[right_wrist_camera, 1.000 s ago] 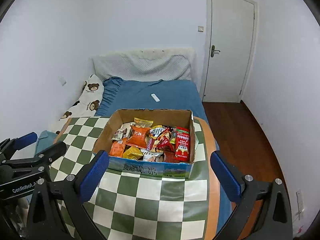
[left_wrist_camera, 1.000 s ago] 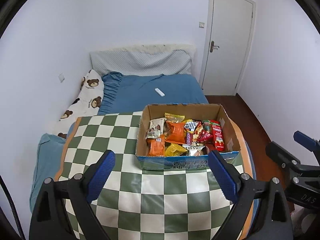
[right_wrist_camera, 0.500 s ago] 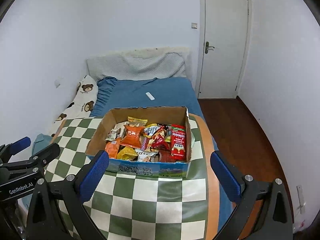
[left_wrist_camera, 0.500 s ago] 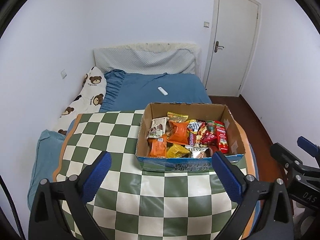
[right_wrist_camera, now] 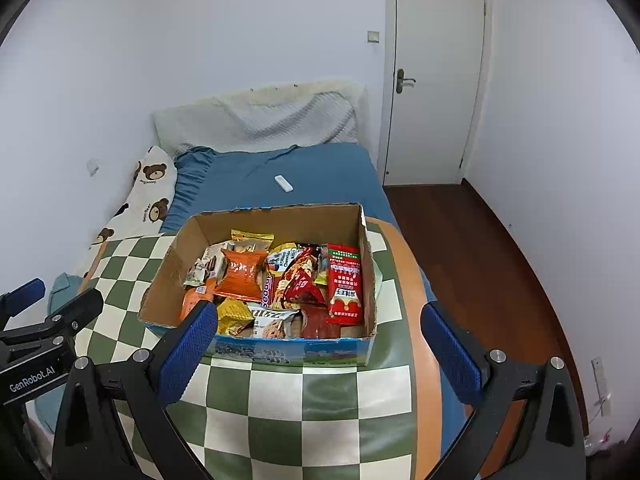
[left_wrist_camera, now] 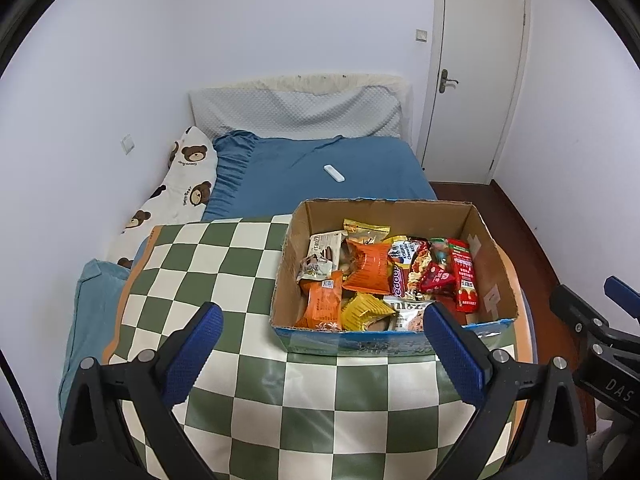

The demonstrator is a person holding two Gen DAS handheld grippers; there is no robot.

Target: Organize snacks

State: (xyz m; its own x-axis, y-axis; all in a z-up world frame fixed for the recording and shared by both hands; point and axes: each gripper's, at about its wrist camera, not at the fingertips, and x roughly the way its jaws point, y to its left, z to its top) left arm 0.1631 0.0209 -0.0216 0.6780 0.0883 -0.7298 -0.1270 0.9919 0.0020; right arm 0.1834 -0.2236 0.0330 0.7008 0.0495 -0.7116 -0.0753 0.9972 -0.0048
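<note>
Both grippers' jaws wide, empty; snack packets [left_wrist_camera: 366, 270] in cardboard box [left_wrist_camera: 486, 256] light, crinkly, slippery — pinch sealed edge

1. the cloth [left_wrist_camera: 248, 264] is checked in green and cream, with an orange border.
2. the cardboard box [left_wrist_camera: 486, 276] is plain brown inside; its front face is printed in blue.
3. among the snacks, one puffed packet [left_wrist_camera: 366, 266] is orange, a long sachet [right_wrist_camera: 345, 284] is red with a green top, and a small packet [left_wrist_camera: 362, 310] is yellow.
4. the bed sheet [left_wrist_camera: 320, 172] is blue.
5. the pillow [left_wrist_camera: 180, 188] is white with brown bears (the print repeats).
6. the gripper pads [right_wrist_camera: 188, 344] are blue on black frames.
7. the door [right_wrist_camera: 434, 80] is white.
</note>
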